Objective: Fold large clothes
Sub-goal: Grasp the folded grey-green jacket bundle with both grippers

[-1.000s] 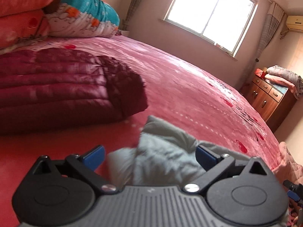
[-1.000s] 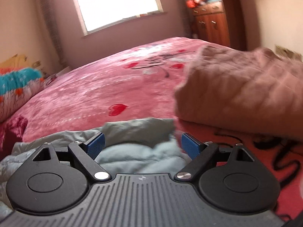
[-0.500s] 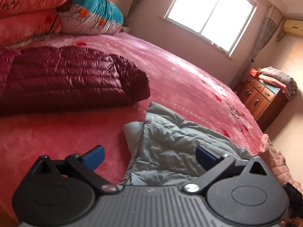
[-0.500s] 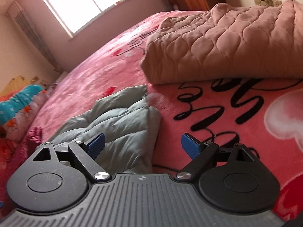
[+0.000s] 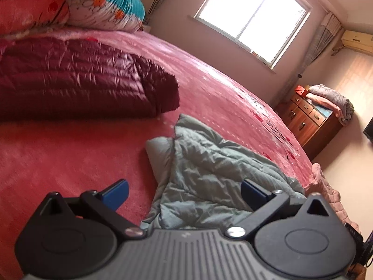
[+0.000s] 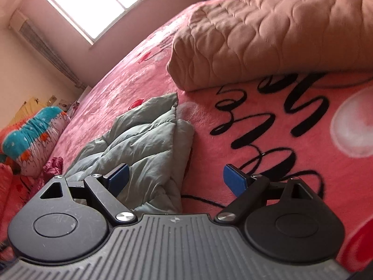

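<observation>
A grey-green quilted jacket (image 5: 209, 168) lies crumpled on the pink bed cover (image 5: 70, 151), and it also shows in the right wrist view (image 6: 144, 144). My left gripper (image 5: 184, 192) is open and empty, held just above the jacket's near left edge. My right gripper (image 6: 176, 179) is open and empty above the jacket's right edge, with one blue pad over the fabric and the other over the pink cover (image 6: 268, 126). Neither gripper holds any cloth.
A folded dark red puffer jacket (image 5: 81, 81) lies at the far left. A folded beige quilted blanket (image 6: 268, 30) lies at the right. Stacked bedding (image 5: 70, 2) sits at the bed's head. A wooden dresser (image 5: 307, 121) stands past the bed's far corner.
Both grippers have pulled back and risen from the grey-green jacket, so more of it shows. The right view has tilted and swung toward the beige blanket. Both stay open.
</observation>
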Demonstrator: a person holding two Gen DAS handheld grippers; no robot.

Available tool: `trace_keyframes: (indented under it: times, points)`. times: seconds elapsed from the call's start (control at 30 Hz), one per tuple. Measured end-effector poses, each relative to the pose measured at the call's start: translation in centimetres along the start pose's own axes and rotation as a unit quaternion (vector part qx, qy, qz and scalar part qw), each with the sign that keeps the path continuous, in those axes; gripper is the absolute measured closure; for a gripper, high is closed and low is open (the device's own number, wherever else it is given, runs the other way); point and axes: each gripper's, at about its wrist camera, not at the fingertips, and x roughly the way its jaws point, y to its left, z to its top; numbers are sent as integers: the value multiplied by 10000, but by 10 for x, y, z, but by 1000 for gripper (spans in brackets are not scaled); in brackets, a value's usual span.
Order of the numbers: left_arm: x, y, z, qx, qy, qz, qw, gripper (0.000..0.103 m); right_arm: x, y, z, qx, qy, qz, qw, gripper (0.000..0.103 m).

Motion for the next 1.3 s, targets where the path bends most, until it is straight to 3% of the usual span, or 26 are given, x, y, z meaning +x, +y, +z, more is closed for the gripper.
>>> trace_keyframes:
  times: [0.43, 0.8, 1.3]
  points:
    - [46, 27, 13, -401, 85, -399, 9984, 2, 18, 7, -2, -4, 282, 385, 9989, 0]
    - [94, 46, 20, -979, 609, -764, 9904, 2, 38, 17, 0, -13, 510, 839, 9952, 0]
    - [134, 34, 32, -1093, 924, -1060, 9840, 2, 62, 25, 9, -32, 729, 1282, 9891, 0]
